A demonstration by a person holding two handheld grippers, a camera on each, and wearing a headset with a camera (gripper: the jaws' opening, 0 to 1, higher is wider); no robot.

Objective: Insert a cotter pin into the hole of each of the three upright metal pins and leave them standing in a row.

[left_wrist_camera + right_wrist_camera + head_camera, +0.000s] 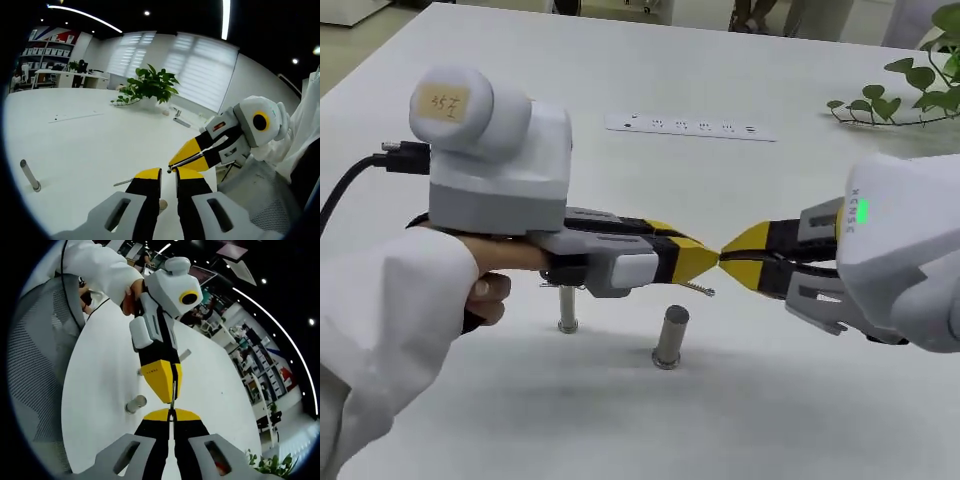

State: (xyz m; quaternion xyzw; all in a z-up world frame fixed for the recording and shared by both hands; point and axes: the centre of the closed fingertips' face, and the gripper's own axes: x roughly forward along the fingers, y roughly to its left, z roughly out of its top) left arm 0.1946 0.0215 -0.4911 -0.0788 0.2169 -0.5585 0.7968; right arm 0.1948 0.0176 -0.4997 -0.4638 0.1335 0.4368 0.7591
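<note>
Yellow fingers of the left gripper [705, 262] and right gripper [742, 252] meet tip to tip above the white surface [620, 80]. This is likely a handover, held clear of two upright metal pins [670, 335], with open room all round.

Left gripper view: right fingers pinch a cotter pin [184, 161] that reaches the left's narrow gap. Whether those grip it, I cannot tell.

Right gripper view: the pin sits between its closed fingers.

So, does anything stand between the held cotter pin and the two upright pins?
Nothing visible does. The cotter pin is up in the air; the thick pin and thin pin stand lower, on the table.
</note>
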